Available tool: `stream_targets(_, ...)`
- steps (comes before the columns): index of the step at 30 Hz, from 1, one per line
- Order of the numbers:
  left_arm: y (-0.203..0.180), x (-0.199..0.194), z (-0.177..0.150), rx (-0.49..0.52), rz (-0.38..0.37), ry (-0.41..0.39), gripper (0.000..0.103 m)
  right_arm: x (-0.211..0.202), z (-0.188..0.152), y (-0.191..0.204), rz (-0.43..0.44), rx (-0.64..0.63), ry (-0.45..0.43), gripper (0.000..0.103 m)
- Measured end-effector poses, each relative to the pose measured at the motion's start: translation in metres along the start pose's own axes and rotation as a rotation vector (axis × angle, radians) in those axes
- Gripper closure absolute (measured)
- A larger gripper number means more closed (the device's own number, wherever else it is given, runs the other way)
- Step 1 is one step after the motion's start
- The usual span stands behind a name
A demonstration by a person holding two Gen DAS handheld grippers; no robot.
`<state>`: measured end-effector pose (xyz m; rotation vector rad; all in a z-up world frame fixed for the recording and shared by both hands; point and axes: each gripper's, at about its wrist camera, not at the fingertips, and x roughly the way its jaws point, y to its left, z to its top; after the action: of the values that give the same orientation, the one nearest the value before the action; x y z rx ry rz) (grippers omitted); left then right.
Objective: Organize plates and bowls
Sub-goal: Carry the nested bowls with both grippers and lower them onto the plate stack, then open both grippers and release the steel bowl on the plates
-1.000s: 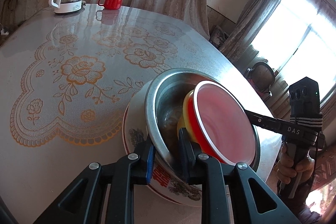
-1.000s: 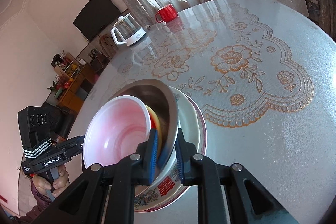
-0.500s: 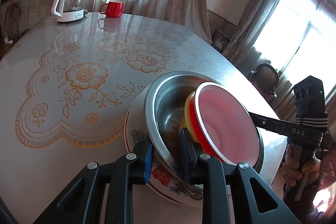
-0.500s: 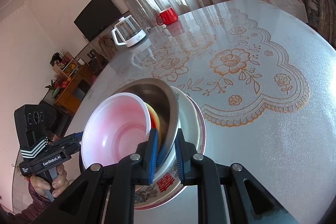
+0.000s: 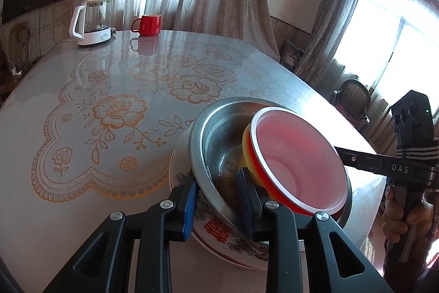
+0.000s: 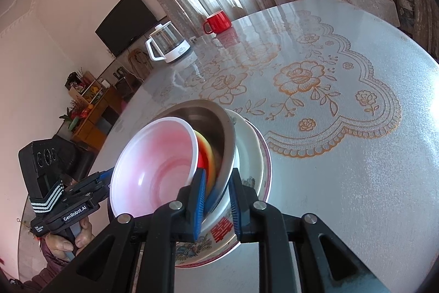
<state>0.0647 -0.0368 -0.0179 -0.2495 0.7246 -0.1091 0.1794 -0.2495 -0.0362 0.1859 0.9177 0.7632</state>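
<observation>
Evidently the nested stack has risen over the last second: the table [image 5: 115, 78] edge, kettle [image 5: 92, 22] and red mug [image 5: 146, 24] now sit lower in both wrist views, and more of the room shows above them, consistent with a two-handed lift. The left tool [image 5: 218, 191] is closed on the near rim of the steel bowl [image 5: 219, 136], one pad outside the wall and one inside. The right tool [image 6: 216, 197] is closed on the opposite rim of the same steel bowl, its inner pad beside the yellow bowl [image 6: 210, 155]. Inside the steel bowl sit the yellow bowl and a red bowl with pale interior [image 5: 296, 155], both tilted. Beneath it is the patterned ceramic bowl [image 5: 219, 231], on a plate [image 6: 264, 153]; whether either is clear of the table cannot be confirmed from these views. The stack is held level between the tools near the table edge. Judged stage: transport of the assembled stack. The tilted inner bowls may shift if the lift becomes uneven.
</observation>
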Motion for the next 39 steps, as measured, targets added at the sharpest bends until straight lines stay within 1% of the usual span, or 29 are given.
stream_targets(10,0.002,-0.001,-0.003,-0.003,-0.006,-0.012,0.073,0.000,-0.002,0.000,0.008,0.019,-0.013,0.086)
stream_targets(13,0.004,-0.002,-0.004,-0.017,-0.015,-0.015,0.073,0.000,-0.003,0.001,0.002,0.014,-0.017,0.086)
stream_targets(16,0.007,-0.002,-0.005,-0.039,-0.018,-0.017,0.070,-0.001,-0.005,0.003,-0.014,0.002,-0.028,0.086)
stream_targets(19,0.009,-0.008,-0.007,-0.056,-0.010,-0.042,0.070,-0.003,-0.007,0.009,-0.042,-0.024,-0.045,0.084)
stream_targets(21,0.010,-0.013,-0.010,-0.058,-0.001,-0.062,0.069,-0.006,-0.011,0.015,-0.076,-0.055,-0.067,0.081)
stream_targets(23,0.012,-0.018,-0.013,-0.059,0.006,-0.079,0.064,-0.010,-0.015,0.020,-0.100,-0.085,-0.092,0.079)
stream_targets(24,0.012,-0.021,-0.014,-0.060,0.008,-0.086,0.062,-0.012,-0.017,0.022,-0.104,-0.095,-0.104,0.077)
stream_targets(27,0.014,-0.027,-0.017,-0.059,0.010,-0.106,0.062,-0.021,-0.024,0.027,-0.115,-0.121,-0.140,0.076)
stream_targets(32,0.016,-0.034,-0.023,-0.073,0.005,-0.129,0.062,-0.033,-0.032,0.032,-0.098,-0.129,-0.180,0.076)
stream_targets(34,0.018,-0.037,-0.026,-0.081,0.003,-0.140,0.062,-0.041,-0.037,0.037,-0.086,-0.151,-0.199,0.076)
stream_targets(37,0.019,-0.044,-0.031,-0.065,0.034,-0.161,0.062,-0.051,-0.052,0.047,-0.068,-0.213,-0.207,0.076)
stream_targets(39,0.018,-0.045,-0.036,-0.045,0.078,-0.158,0.062,-0.055,-0.066,0.054,-0.054,-0.262,-0.197,0.076)
